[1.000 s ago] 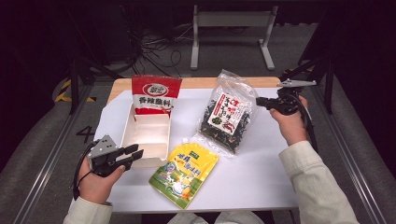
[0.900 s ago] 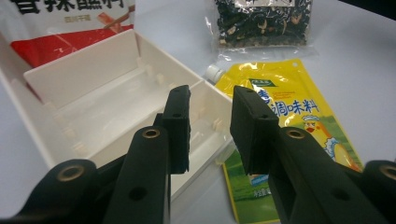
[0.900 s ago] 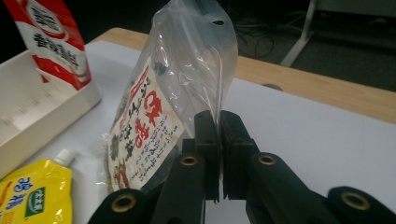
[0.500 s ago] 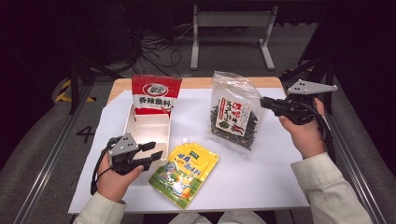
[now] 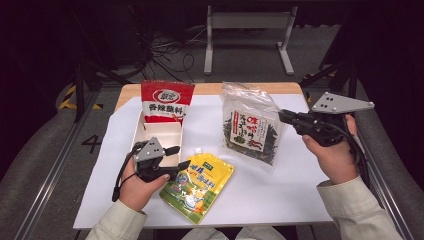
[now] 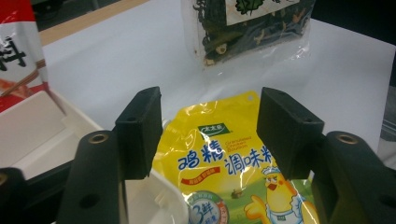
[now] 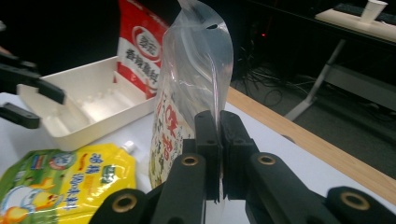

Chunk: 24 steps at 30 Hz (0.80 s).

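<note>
A clear bag of dried seaweed is tipped up at the table's right, its side edge pinched in my shut right gripper. The right gripper view has the bag rising upright from between the closed jaws of the right gripper. A yellow chicken-bouillon pouch lies flat near the front. My left gripper sits at its spout end, beside the white tray. Its jaws have just been opening. In the left gripper view, the gripper stands open with the pouch lying under the gap, untouched.
A red seasoning bag leans in the far end of the white divided tray. White paper covers the wooden table. Metal frame legs and cables stand on the dark floor behind the table.
My left gripper moved right from the tray's near corner to the pouch's spout, and its jaws spread. My right gripper drew the seaweed bag right and up, so it now stands tilted.
</note>
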{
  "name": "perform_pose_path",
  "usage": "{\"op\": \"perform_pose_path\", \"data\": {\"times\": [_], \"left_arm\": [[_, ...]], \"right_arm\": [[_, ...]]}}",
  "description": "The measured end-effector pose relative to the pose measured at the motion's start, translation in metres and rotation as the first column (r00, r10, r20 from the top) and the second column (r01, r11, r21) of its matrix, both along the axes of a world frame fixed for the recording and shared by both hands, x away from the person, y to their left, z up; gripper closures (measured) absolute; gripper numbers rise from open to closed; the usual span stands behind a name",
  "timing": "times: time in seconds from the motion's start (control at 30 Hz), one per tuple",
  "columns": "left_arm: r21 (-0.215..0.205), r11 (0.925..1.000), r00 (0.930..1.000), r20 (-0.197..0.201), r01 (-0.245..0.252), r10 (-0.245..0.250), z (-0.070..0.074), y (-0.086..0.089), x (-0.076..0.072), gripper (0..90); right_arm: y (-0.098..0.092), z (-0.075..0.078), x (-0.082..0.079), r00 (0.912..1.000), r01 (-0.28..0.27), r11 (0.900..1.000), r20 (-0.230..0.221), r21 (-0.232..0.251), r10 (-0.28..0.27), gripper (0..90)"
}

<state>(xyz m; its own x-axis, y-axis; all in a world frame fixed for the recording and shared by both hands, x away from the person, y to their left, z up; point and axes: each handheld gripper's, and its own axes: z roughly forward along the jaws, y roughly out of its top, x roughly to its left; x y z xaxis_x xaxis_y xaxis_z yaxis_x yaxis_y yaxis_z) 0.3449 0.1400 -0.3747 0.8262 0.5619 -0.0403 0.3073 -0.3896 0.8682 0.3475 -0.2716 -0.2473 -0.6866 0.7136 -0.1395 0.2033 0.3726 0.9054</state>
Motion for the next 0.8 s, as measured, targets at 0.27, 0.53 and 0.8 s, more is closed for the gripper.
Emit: {"op": "perform_pose_path", "data": {"times": [0.27, 0.53, 0.8], "left_arm": [[-0.027, 0.9985, 0.9989, -0.001, 0.048, -0.048, -0.003, -0.021, 0.01, 29.6], [-0.054, 0.9943, 0.9957, -0.008, 0.092, -0.093, -0.009, -0.033, 0.016, 23.6], [-0.08, 0.9796, 0.9826, -0.007, 0.184, -0.185, -0.013, -0.05, 0.017, 22.0]], "right_arm": [[0.012, 0.008, -0.021, 0.9972, -0.072, 0.997, 0.02, 0.018, 0.072, 86.5], [0.024, 0.01, -0.035, 0.9903, -0.138, 0.99, 0.023, 0.028, 0.137, 86.5], [0.038, 0.008, -0.044, 0.9787, -0.205, 0.977, 0.023, 0.054, 0.204, 86.5]]}}
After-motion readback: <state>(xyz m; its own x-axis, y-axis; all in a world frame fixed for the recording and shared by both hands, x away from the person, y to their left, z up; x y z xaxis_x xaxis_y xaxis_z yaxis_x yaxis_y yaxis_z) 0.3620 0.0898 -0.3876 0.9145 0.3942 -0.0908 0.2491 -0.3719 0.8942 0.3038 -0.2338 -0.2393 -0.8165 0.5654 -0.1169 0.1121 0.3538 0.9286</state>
